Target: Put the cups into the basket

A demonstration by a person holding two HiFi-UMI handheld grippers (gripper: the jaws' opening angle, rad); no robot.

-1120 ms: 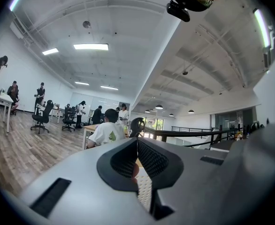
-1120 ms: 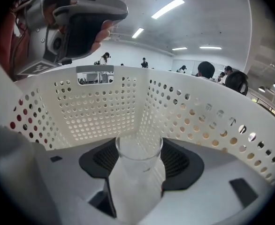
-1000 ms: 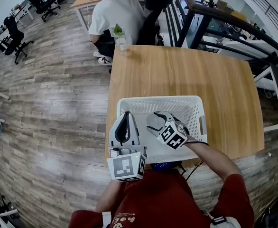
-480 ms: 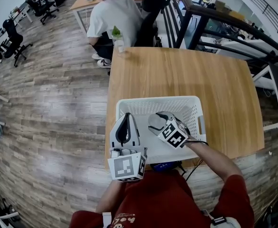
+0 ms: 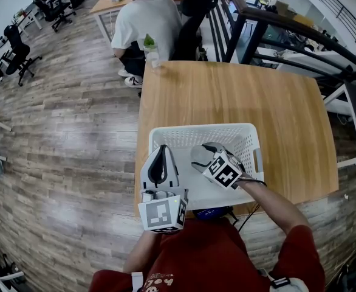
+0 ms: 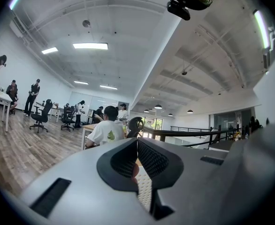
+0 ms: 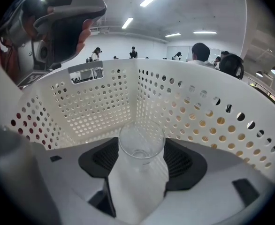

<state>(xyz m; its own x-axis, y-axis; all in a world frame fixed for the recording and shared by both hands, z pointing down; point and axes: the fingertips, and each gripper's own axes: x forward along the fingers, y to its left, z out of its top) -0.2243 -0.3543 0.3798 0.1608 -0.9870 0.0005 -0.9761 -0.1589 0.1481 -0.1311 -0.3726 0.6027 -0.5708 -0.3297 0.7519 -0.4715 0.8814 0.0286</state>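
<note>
On the near edge of the wooden table [image 5: 239, 96] sits the white perforated basket [image 5: 202, 128], long side across the person's front. Both grippers are at it.

Left gripper [image 5: 158, 163]: over the basket's near-left corner, raised above the rim and pointing out over the room. Its jaws are closed together with nothing between them. It is idle for this step.

Right gripper [image 5: 203, 156]: down inside the basket, roughly mid-floor, pointing toward the far-left corner. In the right gripper view the perforated walls rise on both sides and ahead. Its jaws are partly open and clamped on the clear cup [image 7: 141, 146], one pad on each side of the body.

Key relation: the cup's long axis runs straight along the jaws, away from the gripper toward the basket's far corner. I can't tell which end is the mouth. The cup is already inside the walls and below the rim, so no more travel over the rim is needed. Whether it touches the basket floor can't be told. In the head view the gripper body hides the cup.

Judged step: placement is nearly done, with the release left to do. The cup lies along the jaws rather than upright, so it will likely land on its side and may roll when let go. The right gripper is the only one involved.
</note>
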